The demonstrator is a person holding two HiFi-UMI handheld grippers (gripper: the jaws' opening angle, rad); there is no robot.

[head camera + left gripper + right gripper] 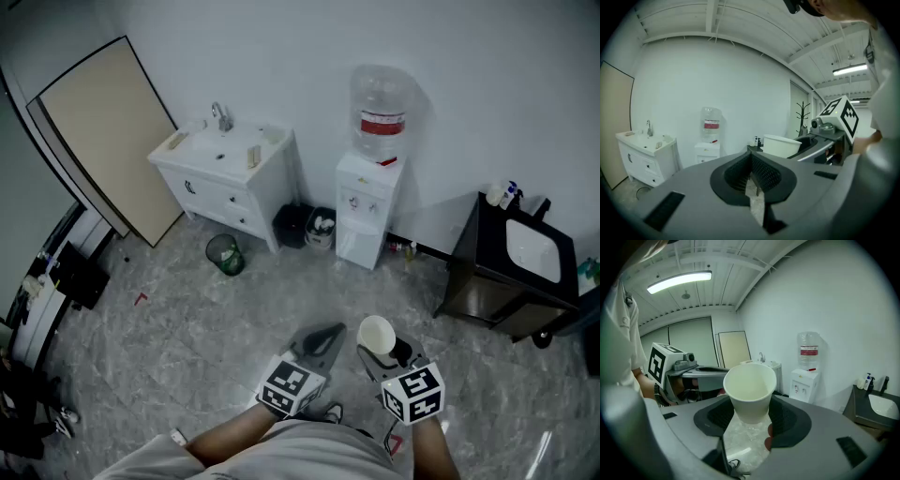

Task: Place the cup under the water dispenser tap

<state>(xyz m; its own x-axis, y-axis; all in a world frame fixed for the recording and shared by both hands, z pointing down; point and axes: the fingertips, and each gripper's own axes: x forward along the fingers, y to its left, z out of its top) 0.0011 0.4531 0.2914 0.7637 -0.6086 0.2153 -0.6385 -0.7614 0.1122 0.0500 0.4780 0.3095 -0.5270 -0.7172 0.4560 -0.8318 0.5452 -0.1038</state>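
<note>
While the person is standing out on the marble floor (187, 319), the right gripper (384, 354) is clamping a white paper cup (377, 334) by its lower wall, jaws spread wide around it. The cup is sitting upright, mouth up, looking empty. The left gripper (319, 339) is hovering just beside it, jaws meeting at the tips, nothing between them. The cup is hanging well apart from the water dispenser (367, 211), which is standing at the floor's far edge against the back wall, carrying a clear bottle (380, 108). A white sink cabinet (225, 178) is standing to its left, a black sink cabinet (487, 281) to its right. A green mesh bin (225, 254) is sitting just before the white cabinet.
</note>
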